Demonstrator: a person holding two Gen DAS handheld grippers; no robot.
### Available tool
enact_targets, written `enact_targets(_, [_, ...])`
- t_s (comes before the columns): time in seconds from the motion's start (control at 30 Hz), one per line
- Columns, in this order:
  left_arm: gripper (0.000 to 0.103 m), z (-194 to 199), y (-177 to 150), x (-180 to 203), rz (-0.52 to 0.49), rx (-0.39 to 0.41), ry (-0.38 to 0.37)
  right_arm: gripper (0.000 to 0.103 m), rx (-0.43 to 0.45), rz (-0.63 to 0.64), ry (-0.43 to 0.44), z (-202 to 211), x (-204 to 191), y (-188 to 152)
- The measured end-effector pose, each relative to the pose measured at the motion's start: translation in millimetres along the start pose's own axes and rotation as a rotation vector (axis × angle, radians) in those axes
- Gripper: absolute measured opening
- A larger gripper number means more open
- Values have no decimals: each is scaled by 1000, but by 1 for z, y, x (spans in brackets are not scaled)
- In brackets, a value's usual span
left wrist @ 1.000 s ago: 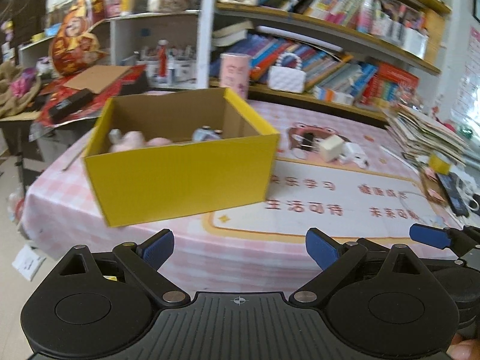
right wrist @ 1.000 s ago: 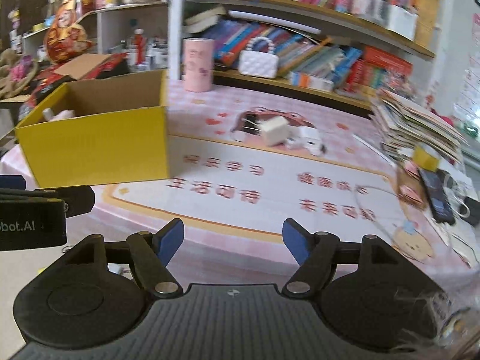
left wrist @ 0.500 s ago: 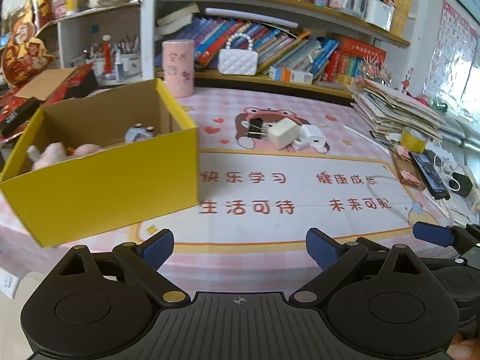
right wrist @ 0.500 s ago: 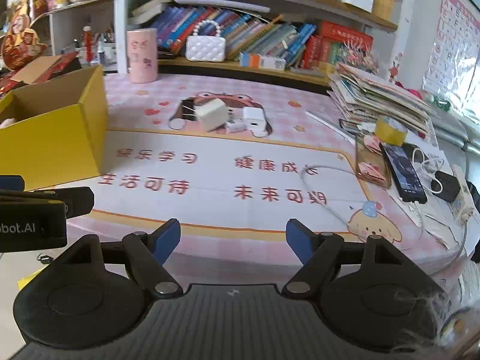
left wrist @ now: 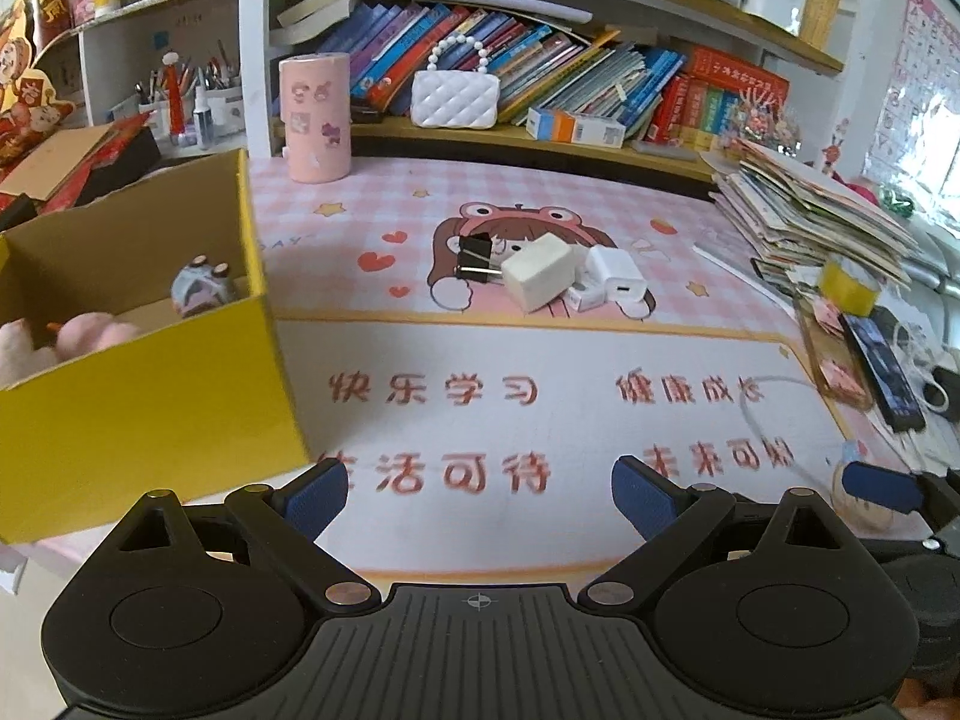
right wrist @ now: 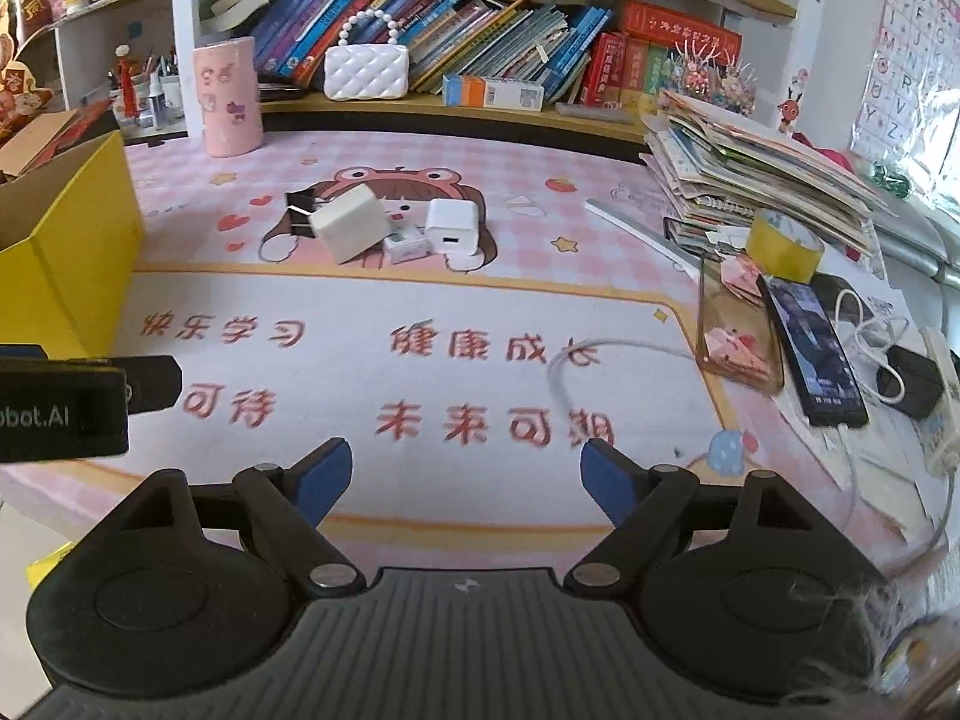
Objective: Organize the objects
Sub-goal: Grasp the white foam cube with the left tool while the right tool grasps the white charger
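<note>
**Both grippers released above the near mat**

The left gripper (left wrist: pixel 479 495) and right gripper (right wrist: pixel 465 474) are held spread and empty. Two chargers (right wrist: pixel 349 231) (right wrist: pixel 451 225) and what seems a binder clip (left wrist: pixel 475 258) are clustered far centre; the yellow box (left wrist: pixel 150 414) is seen left

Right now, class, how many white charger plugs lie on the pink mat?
3: a cream cube charger beside the binder clip, a white USB charger to its right, and a small white adapter between them. None seem hidden.
</note>
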State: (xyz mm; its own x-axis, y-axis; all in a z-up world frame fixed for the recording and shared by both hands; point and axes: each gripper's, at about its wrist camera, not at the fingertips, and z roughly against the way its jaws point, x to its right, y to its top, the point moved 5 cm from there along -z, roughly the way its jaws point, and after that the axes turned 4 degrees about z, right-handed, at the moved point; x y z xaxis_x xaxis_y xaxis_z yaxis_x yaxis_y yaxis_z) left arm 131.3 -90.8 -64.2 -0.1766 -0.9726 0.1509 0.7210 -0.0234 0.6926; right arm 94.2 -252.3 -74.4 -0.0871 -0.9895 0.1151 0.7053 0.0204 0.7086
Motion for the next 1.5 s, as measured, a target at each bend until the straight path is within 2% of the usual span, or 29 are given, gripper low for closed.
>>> enact_targets(0.53, [97, -82, 85, 33, 128, 36, 76, 86, 37, 23, 80, -86, 44, 76])
enact_targets(0.77, [96, -123, 107, 43, 193, 19, 72, 87, 40, 15, 107, -121, 51, 101])
enact_targets(1.03, [93, -176, 115, 40, 287, -26, 91, 87, 30, 44, 150, -143, 51, 114])
enact_targets(1.07, [89, -182, 115, 39, 298, -32, 89, 87, 31, 48, 154, -144, 50, 115])
enact_targets(1.13, [73, -193, 115, 38, 321, -53, 82, 87, 30, 53, 161, -148, 50, 117])
enact_targets(1.17, [53, -197, 114, 38, 331, -69, 60, 87, 30, 54, 166, -151, 51, 118])
enact_targets(1.2, [51, -197, 114, 37, 347, -71, 32, 86, 30, 54, 170, -153, 50, 119])
enact_targets(1.43, [47, -161, 112, 21, 360, -38, 54, 86, 43, 36, 202, -176, 40, 134])
enact_targets(1.5, [47, -150, 108, 13, 366, -35, 63, 83, 45, 34, 196, -186, 35, 139])
